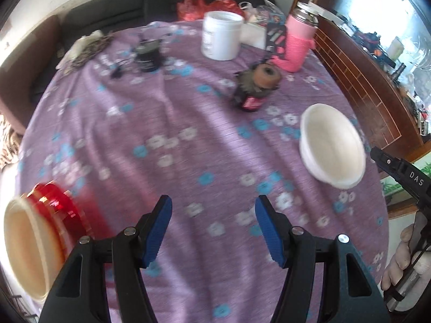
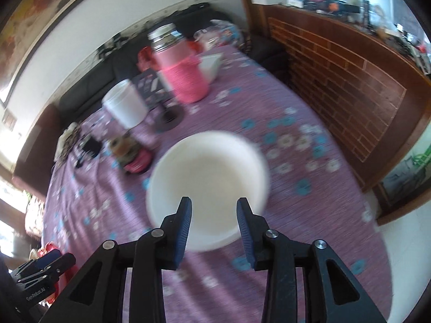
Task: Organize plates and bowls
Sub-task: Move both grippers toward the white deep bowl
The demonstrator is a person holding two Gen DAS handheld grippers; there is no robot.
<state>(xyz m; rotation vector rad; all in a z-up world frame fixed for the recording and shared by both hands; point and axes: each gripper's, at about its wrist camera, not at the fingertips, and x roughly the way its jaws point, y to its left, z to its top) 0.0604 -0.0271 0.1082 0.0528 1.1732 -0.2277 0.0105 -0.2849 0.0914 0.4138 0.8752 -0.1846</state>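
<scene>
White bowl [image 1: 332, 145]: stands upright and empty on the purple flowered tablecloth [image 1: 188, 134]; serves as landmark for the entries below. In the right wrist view the same bowl [image 2: 208, 161] is blurred.

Right gripper [image 2: 214, 216]: blue-padded fingers hang over the near rim of the white bowl, jaws a moderate way apart, nothing between the pads. Whether a pad touches the rim cannot be told through the blur.

Left gripper [image 1: 212, 220]: well to the left of the white bowl, above bare cloth, jaws wide apart and holding nothing.

Red bowl [image 1: 58, 207]: far left of the white bowl, at the table's edge, touching a cream bowl [image 1: 29, 247]; both blurred, and which one sits inside the other cannot be told.

Dark jar [image 1: 252, 88]: beyond the white bowl, just to its left, brown top.

Pink bottle [image 1: 296, 40]: farther beyond the white bowl, metal cap, knitted sleeve.

White tub [image 1: 221, 35]: left of the pink bottle, well behind the white bowl.

Person's hand [image 1: 404, 258]: near side of the white bowl, at the frame's right edge, wrapped round the other tool's handle.
</scene>
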